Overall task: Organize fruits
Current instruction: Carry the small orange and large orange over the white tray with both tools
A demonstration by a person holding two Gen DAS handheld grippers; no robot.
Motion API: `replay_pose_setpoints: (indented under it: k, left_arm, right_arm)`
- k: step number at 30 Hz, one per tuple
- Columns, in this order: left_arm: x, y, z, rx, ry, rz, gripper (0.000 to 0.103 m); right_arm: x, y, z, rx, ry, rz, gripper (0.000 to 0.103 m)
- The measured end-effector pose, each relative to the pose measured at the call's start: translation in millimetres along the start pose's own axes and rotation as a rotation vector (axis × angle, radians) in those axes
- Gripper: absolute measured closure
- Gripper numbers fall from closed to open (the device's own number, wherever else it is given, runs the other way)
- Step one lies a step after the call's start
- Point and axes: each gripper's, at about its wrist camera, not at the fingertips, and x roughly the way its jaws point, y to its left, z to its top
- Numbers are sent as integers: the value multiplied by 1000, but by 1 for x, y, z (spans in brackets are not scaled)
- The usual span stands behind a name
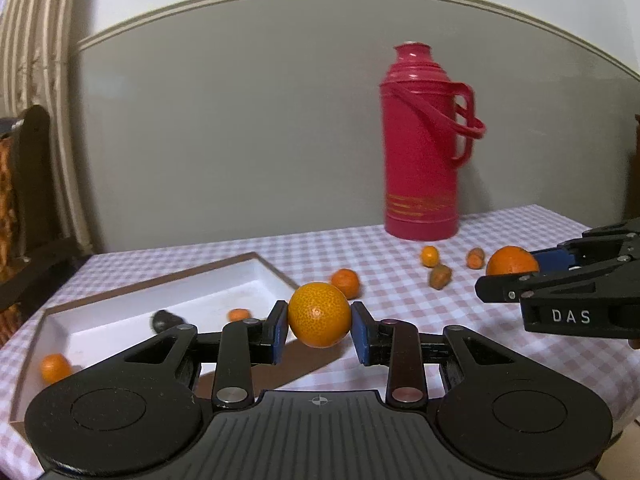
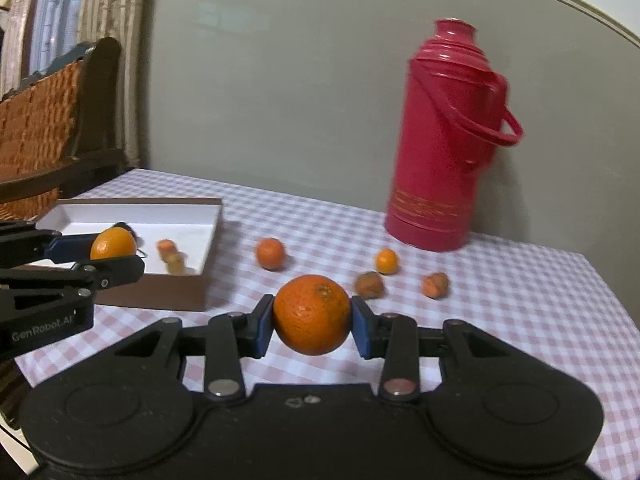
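Observation:
My left gripper (image 1: 319,318) is shut on a yellow-orange orange (image 1: 319,315) and holds it above the near right corner of the white tray (image 1: 256,280). It also shows at the left of the right wrist view (image 2: 114,258). My right gripper (image 2: 312,316) is shut on a darker orange (image 2: 312,314) above the checked tablecloth (image 2: 520,320); it shows at the right of the left wrist view (image 1: 512,266). A few small fruits (image 1: 55,367) lie in the tray. A tangerine (image 2: 270,253), a kumquat (image 2: 386,261) and two brownish fruits (image 2: 369,284) lie loose on the cloth.
A tall red thermos (image 2: 444,136) stands at the back of the table near the grey wall. A wicker chair (image 2: 44,120) stands at the left beyond the tray. A dark object (image 1: 164,320) lies in the tray.

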Motion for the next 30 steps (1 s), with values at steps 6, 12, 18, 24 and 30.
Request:
replay_pose_setpoints:
  k: [6, 12, 18, 24, 30]
  left_arm:
    - [-7, 23, 0, -27, -13, 43, 69]
    - [-15, 37, -3, -35, -25, 74, 69]
    - [-21, 54, -6, -49, -25, 109, 69]
    - [-27, 68, -9, -58, -25, 143, 69]
    - [-34, 88, -13, -74, -22, 186, 69]
  right_arm:
    - [3, 22, 8, -33, -20, 53, 72]
    - [7, 44, 18, -55, -46, 105, 72]
    - [11, 63, 23, -71, -60, 141, 72]
    - [15, 78, 28, -77, -74, 171, 72]
    - [18, 97, 33, -87, -87, 203, 72]
